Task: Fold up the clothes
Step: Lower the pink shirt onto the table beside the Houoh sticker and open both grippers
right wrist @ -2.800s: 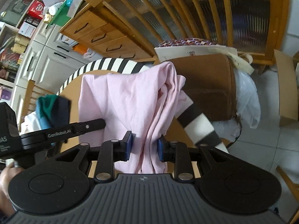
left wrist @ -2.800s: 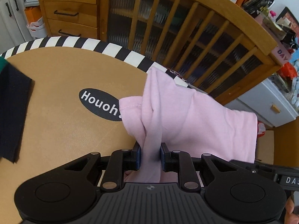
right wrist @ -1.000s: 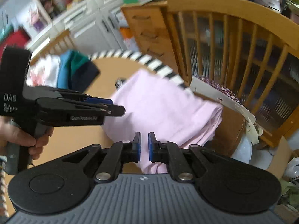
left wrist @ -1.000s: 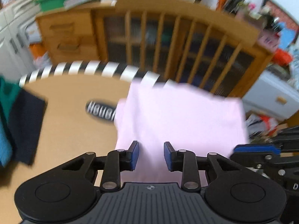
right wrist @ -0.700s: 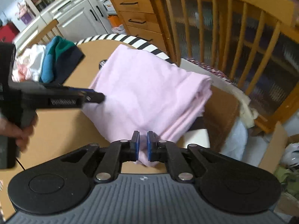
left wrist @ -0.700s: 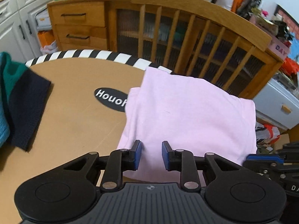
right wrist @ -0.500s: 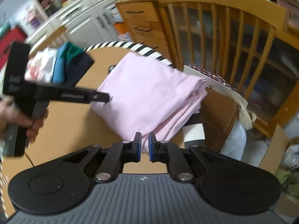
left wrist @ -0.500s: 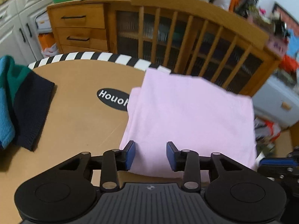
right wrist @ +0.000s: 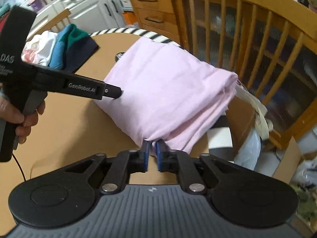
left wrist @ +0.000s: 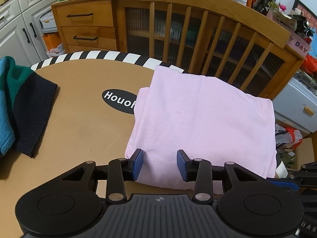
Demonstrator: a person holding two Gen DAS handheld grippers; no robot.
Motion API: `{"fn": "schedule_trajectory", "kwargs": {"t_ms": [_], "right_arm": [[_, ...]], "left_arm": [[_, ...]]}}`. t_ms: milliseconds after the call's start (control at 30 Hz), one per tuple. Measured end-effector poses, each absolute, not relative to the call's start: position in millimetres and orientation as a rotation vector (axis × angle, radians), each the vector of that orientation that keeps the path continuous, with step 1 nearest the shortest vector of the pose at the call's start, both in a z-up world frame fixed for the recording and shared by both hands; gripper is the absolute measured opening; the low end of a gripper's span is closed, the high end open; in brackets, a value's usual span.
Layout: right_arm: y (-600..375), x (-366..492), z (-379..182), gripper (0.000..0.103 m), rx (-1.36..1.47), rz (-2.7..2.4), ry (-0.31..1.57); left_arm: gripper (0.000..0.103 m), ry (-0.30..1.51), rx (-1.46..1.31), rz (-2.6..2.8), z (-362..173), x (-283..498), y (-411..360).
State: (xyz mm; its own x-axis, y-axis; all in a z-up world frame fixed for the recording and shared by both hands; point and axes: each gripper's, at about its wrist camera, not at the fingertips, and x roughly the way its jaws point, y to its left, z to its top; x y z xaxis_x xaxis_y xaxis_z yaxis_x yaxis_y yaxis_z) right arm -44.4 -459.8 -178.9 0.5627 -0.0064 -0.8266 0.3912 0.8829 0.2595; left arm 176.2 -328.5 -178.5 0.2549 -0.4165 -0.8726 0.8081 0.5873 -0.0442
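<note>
Folded pale pink cotton garment now lies flat on the round brown table, left gripper having just opened and released it, right gripper having just clenched on its near corner for another fold.

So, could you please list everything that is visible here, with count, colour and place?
folded pink cotton garment: one, pale pink, on the table's right part, overhanging its edge
round brown table with a black-and-white striped rim: one, under everything
black oval logo sticker: one, on the table top, partly under the garment
teal, green and navy knitted cloth: one, at the table's left edge
white cloth with pink print: one, beyond the knitted cloth
wooden slatted chair back: one, behind the table
wooden drawer cabinet: one, far left
left hand-held gripper: black, blue pads, jaws apart above the garment's near edge
right hand-held gripper: black, shut on the garment's near corner
person's hand: one, holding the left gripper's handle
</note>
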Motion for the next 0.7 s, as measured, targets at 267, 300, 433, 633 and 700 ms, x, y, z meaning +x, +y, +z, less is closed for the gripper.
{"fn": "schedule_trajectory", "kwargs": {"t_ms": [267, 300, 433, 633, 700], "right_arm": [[-467.4, -51.2, -176.4, 0.0, 0.476, -0.265, 0.964], [-469.9, -52.3, -178.0, 0.0, 0.496, -0.271, 0.967], [-475.5, -57.1, -183.2, 0.0, 0.539, -0.304, 0.993], [-486.2, -69.2, -157.0, 0.004, 0.573, -0.309, 0.861], [-484.1, -55.5, -148.5, 0.01, 0.55, -0.281, 0.805]], "left_arm": [[0.047, 1.009, 0.464, -0.877, -180.3, 179.5, -327.8], [0.047, 1.01, 0.464, -0.879, -180.6, 180.3, -327.8], [0.047, 1.012, 0.468, -0.88, -181.3, 181.7, -328.6], [0.047, 1.012, 0.471, -0.881, -180.7, 180.7, -328.4], [0.047, 1.015, 0.47, -0.881, -180.6, 180.8, -328.7]]}}
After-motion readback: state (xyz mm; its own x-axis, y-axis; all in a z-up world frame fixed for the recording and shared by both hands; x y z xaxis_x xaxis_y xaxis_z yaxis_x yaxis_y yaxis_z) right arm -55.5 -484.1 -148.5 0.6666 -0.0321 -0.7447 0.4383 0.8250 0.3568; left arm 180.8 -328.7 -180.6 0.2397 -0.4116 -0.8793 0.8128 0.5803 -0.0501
